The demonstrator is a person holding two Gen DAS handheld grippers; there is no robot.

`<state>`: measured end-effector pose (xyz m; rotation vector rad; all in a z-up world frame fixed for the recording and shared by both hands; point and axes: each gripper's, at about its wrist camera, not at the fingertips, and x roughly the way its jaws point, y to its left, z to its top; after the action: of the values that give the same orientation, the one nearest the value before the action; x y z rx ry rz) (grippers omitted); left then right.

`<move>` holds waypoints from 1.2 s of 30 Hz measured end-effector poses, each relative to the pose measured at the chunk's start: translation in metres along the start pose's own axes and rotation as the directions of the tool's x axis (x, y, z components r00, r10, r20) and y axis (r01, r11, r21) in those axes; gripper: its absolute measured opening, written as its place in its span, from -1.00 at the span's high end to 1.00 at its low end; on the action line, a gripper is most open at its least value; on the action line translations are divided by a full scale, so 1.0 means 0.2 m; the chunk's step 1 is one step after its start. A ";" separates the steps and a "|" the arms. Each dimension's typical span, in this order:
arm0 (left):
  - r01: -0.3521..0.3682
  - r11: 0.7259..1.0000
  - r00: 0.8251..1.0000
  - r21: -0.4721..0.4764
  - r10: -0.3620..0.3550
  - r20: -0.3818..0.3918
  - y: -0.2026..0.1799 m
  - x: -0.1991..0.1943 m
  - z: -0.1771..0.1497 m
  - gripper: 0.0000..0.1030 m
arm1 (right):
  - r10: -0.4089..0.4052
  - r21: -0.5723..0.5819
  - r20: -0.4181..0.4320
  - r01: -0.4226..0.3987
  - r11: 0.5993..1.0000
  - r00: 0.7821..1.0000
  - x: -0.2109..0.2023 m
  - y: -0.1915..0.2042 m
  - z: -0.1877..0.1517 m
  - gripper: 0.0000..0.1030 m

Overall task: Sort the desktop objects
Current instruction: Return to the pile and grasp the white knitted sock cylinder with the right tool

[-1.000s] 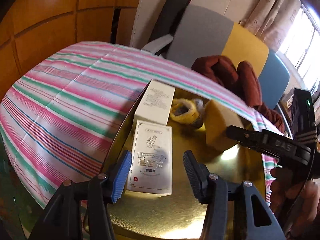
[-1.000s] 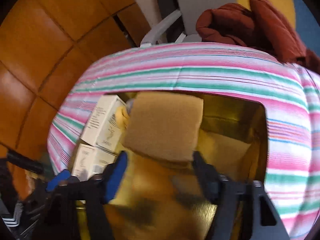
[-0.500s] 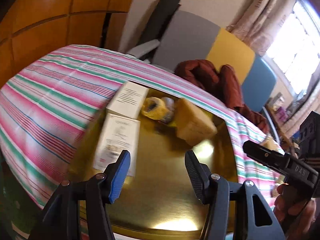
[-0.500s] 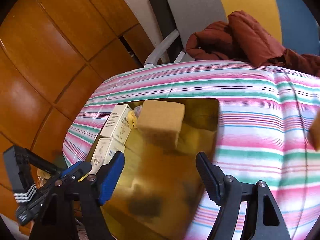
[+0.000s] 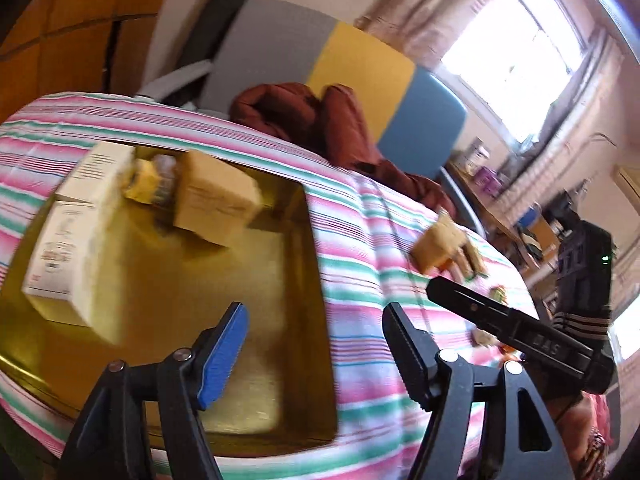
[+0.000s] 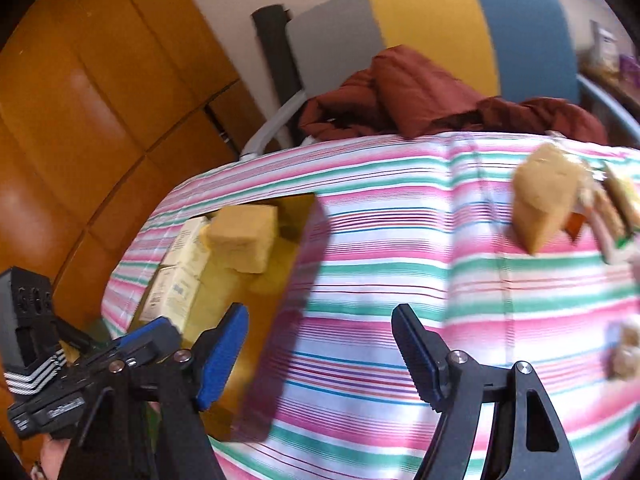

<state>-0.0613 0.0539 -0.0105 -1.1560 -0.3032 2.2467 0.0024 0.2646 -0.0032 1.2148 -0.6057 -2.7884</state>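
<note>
A gold tray (image 5: 224,280) lies on the striped tablecloth (image 5: 360,240). It holds two white boxes (image 5: 68,256), a yellow roll (image 5: 144,180) and a tan box (image 5: 216,204). My left gripper (image 5: 316,352) hovers over the tray's right edge, its jaws opening with nothing between them. My right gripper (image 6: 320,352) is open and empty above the cloth, just right of the tray (image 6: 296,264). A second tan box (image 6: 540,200) stands on the cloth at the far right, among small packets (image 6: 616,208).
A grey, yellow and blue chair (image 5: 360,64) with a dark red garment (image 5: 320,120) stands behind the table. Wooden panelling (image 6: 100,100) fills the left. A cluttered desk (image 5: 500,184) and a bright window are at the right. Small items (image 6: 624,352) lie near the cloth's right edge.
Both grippers have drawn back from the tray and swung right. The tan box once between the right fingers now sits far off in the tray. The left jaws have widened.
</note>
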 end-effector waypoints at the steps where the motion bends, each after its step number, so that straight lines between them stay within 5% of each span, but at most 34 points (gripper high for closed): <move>1: 0.006 1.000 1.000 0.007 -0.006 -0.007 -0.03 0.01 -0.01 -0.38 | -0.012 0.009 0.008 0.012 1.000 1.000 -0.03 -0.04 -0.01 -0.46; 10: 0.066 0.991 0.995 0.120 -0.056 -0.087 -0.29 0.11 -0.08 -0.44 | -0.191 0.082 -0.001 0.190 0.978 0.982 -0.20 -0.41 -0.07 -0.48; 16: 0.098 0.980 0.987 0.173 -0.074 -0.140 -0.41 0.18 -0.12 -0.48 | -0.399 0.152 -0.068 0.405 0.902 0.914 -0.32 -0.77 -0.06 -0.65; 22: 0.125 0.972 0.980 0.197 -0.090 -0.176 -0.48 0.23 -0.16 -0.48 | -0.474 0.230 -0.160 0.500 0.835 0.866 -0.35 -1.08 -0.02 -0.67; 26: 0.124 0.973 0.978 0.192 -0.087 -0.191 -0.50 0.26 -0.17 -0.48 | -0.433 0.287 -0.207 0.477 0.831 0.877 -0.30 -1.18 -0.04 -0.74; 28: 0.122 0.974 0.976 0.189 -0.084 -0.199 -0.50 0.28 -0.17 -0.48 | -0.360 0.281 -0.202 0.406 0.870 0.911 -0.27 -1.15 -0.05 -0.77; 31: 0.110 0.974 0.979 0.199 -0.071 -0.192 -0.53 0.31 -0.15 -0.48 | -0.287 0.267 -0.076 0.297 0.917 0.955 -0.34 -1.08 0.00 -0.70; 33: 0.105 0.971 0.981 0.212 -0.067 -0.180 -0.56 0.34 -0.10 -0.48 | -0.367 0.199 -0.033 0.366 0.909 0.930 -0.37 -1.03 0.02 -0.72; 36: 0.100 0.964 0.984 0.245 -0.059 -0.170 -0.64 0.41 -0.02 -0.48 | -0.425 0.167 -0.100 0.436 0.884 0.900 -0.32 -1.06 0.01 -0.74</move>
<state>-0.0434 0.2046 -0.0108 -1.1573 0.0027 2.0373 0.0701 0.4732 -0.0345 1.6491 -0.6766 -3.0880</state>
